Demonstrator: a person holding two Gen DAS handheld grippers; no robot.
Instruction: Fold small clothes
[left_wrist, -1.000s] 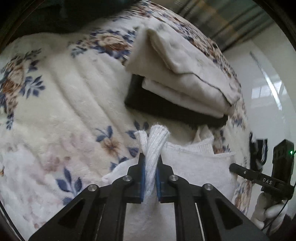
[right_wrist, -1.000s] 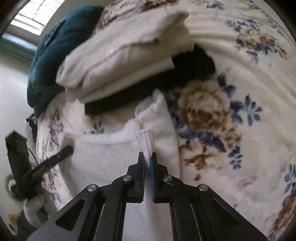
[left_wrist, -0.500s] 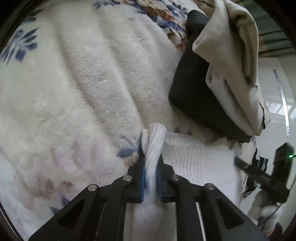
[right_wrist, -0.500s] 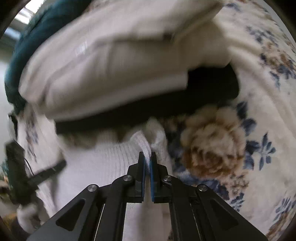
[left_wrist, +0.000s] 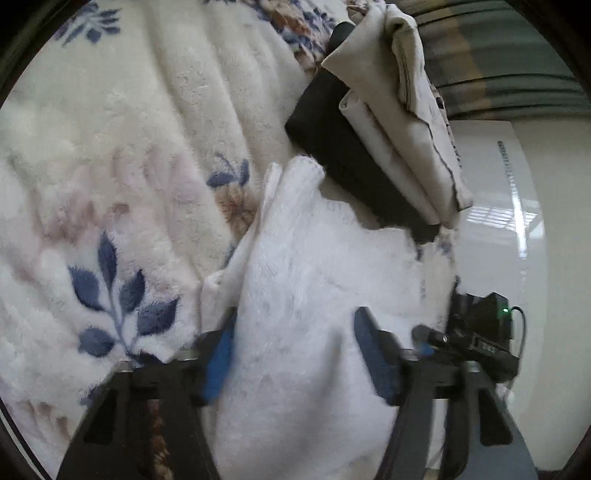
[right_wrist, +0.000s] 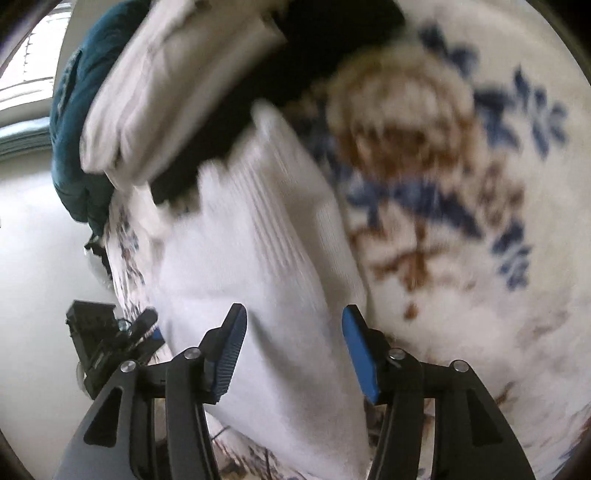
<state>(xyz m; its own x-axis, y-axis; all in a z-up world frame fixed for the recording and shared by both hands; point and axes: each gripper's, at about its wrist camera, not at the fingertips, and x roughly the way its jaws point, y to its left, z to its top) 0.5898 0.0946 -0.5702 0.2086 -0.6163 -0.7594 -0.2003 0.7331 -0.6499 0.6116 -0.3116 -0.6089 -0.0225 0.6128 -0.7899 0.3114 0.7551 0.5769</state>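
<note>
In the left wrist view, the plush cream blanket with blue leaves and brown flowers (left_wrist: 122, 192) fills the left side. At the near centre the left claw (left_wrist: 295, 354) stands with its blue-padded fingers (left_wrist: 218, 354) spread wide apart, one on each side of the white ribbed knit garment (left_wrist: 306, 266), gripping nothing. The garment lies folded on the blanket, a layered corner pointing to the far side. Just past that corner sits a stack of folded clothes: a black folded piece (left_wrist: 347, 155) at the bottom and cream folded cloth (left_wrist: 402, 110) on top. At the near right edge the other gripper's black body with a green light (left_wrist: 480, 332) shows beside the garment, against a pale glossy floor (left_wrist: 517, 221).

In the right wrist view, blurred by motion, a dark teal garment (right_wrist: 77, 122) is bunched at the far left. The black body of the left tool (right_wrist: 103, 343) sits low on the left. Next comes the cream folded cloth (right_wrist: 159, 96) over the black piece (right_wrist: 325, 48). The right claw (right_wrist: 293, 350) is at the near centre, its blue pads (right_wrist: 231, 354) also well apart and holding nothing, with the white knit garment (right_wrist: 266, 240) lying between and beyond them. To the right, the blanket (right_wrist: 480, 258) shows a large brown flower with blue leaves.
</note>
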